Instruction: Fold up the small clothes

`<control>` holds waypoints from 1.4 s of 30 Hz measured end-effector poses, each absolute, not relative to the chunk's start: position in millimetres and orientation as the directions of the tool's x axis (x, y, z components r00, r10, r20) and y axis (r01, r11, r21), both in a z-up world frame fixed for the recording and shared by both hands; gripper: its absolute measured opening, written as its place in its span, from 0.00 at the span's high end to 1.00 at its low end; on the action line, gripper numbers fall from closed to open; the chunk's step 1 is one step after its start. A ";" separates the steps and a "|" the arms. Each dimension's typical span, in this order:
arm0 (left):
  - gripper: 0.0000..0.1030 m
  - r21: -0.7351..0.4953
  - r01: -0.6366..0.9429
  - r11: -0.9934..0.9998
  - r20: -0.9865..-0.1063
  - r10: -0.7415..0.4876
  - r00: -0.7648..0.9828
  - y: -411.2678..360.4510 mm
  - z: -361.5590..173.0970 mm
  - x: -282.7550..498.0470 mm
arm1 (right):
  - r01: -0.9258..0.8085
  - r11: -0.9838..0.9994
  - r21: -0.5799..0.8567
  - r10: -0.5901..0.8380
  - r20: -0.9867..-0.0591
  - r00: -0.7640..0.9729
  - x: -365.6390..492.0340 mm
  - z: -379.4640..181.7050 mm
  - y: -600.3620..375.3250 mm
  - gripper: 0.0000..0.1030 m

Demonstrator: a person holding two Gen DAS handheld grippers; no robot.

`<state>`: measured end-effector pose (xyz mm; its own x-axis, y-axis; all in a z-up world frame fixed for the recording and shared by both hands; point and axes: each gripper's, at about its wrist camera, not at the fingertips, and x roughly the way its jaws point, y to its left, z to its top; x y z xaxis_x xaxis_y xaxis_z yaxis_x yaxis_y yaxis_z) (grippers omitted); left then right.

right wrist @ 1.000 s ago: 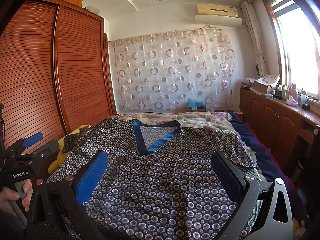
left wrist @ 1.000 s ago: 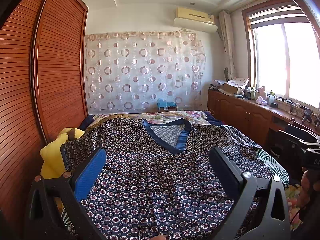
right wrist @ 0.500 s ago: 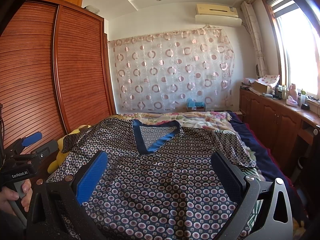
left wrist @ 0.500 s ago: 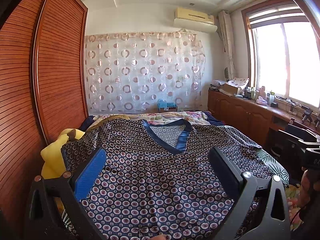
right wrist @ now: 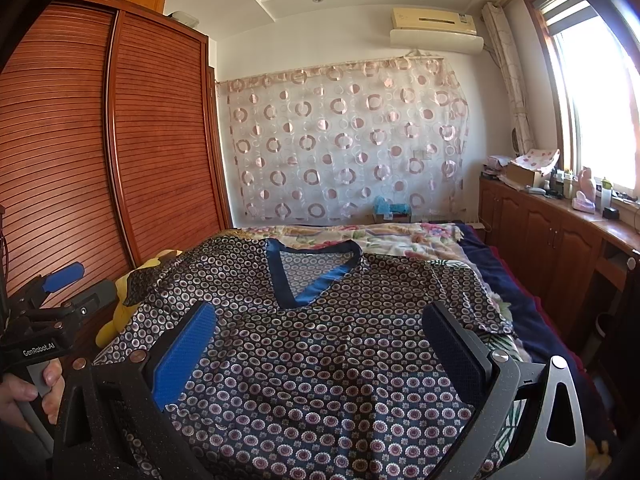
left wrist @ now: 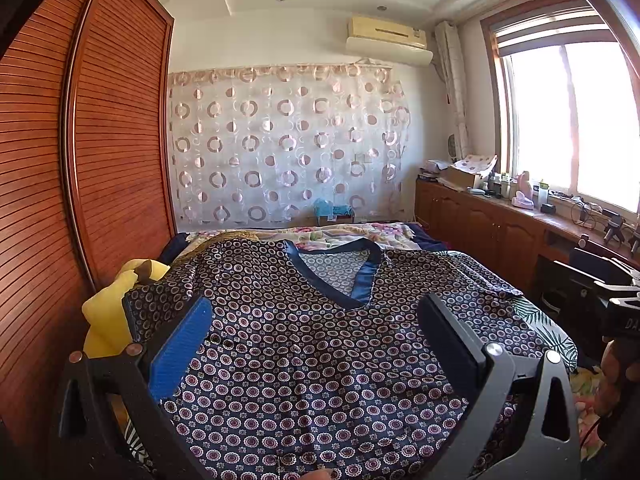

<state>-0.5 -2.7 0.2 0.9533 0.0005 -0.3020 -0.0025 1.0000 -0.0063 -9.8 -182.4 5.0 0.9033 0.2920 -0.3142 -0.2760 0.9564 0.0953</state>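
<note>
A: Status of the garment and both tools?

B: The patterned top (left wrist: pixel 304 352) lies face up and spread flat on the bed (right wrist: pixel 516 320), V-neck collar (left wrist: pixel 340 276) toward the far wall, one sleeve (left wrist: pixel 160 300) draped over a yellow plush toy (left wrist: pixel 108 312) beside the wardrobe (left wrist: pixel 80 160). The left gripper (left wrist: pixel 316 340) hovers over the lower body of the top, jaws spread wide, holding nothing. The right gripper (right wrist: pixel 320 344) is likewise wide apart and empty, above the same region.

A: Procedure for the step in hand?

B: Judged from the layout, no fold has begun. Recommended: pinch one side — shoulder seam with one tool, hem on the same side with the other — and carry that edge toward the centre line. The fabric looks thin and slick, so close fully on a doubled pinch and lift low; a high lift would likely drag the whole piece. Free the sleeve from the toy first.

A: Legible markings?

B: In the right wrist view the left tool's body (right wrist: pixel 40 344) reads "GenRobot.AI". In the left wrist view the other tool (left wrist: pixel 624 320) shows letters cut off at the frame edge — not readable. Other labels are too small.
</note>
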 end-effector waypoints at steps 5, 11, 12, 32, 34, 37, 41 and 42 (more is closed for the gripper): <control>0.00 -0.007 -0.002 1.000 -0.302 0.000 0.953 -2.2 4.9 -1.8 | -0.275 0.957 0.097 0.291 -0.312 0.904 -10.5 5.2 -183.5 0.00; 0.00 -0.005 -0.001 1.000 -0.301 -0.001 0.954 -2.4 5.6 -1.8 | -0.277 0.956 0.096 0.293 -0.312 0.904 -10.0 5.1 -183.4 0.00; 0.00 -0.005 -0.002 1.000 -0.301 0.000 0.954 -2.4 4.5 -1.8 | -0.276 0.956 0.096 0.293 -0.312 0.904 -10.2 5.1 -183.5 0.00; 0.00 -0.004 0.000 1.000 -0.302 -0.001 0.953 -3.6 6.7 -3.7 | -0.279 0.955 0.098 0.296 -0.310 0.904 -10.7 5.1 -183.9 0.00; 0.00 -0.007 0.002 1.000 -0.306 -0.004 0.952 -3.1 8.8 -3.0 | -0.281 0.954 0.099 0.298 -0.312 0.902 -9.4 3.9 -183.5 0.00; 0.00 -0.011 0.005 1.000 -0.330 -0.008 0.944 -1.6 11.0 -1.6 | -0.291 0.951 0.102 0.309 -0.323 0.895 -5.2 -1.1 -181.1 0.00; 0.00 -0.016 -0.017 1.000 -0.381 0.010 0.924 15.7 -4.3 8.7 | -0.304 0.947 0.101 0.320 -0.353 0.879 6.2 -12.7 -175.6 0.00; 0.00 -0.017 -0.023 1.000 -0.395 0.014 0.919 20.5 -9.1 11.7 | -0.308 0.946 0.100 0.322 -0.359 0.876 9.3 -14.4 -174.5 0.00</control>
<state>11.7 20.5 -9.1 0.9186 0.0140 -0.3951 -0.0227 0.9996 -0.0174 9.3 -174.5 -14.4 0.8759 0.3225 -0.3588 -0.3076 0.9463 0.0996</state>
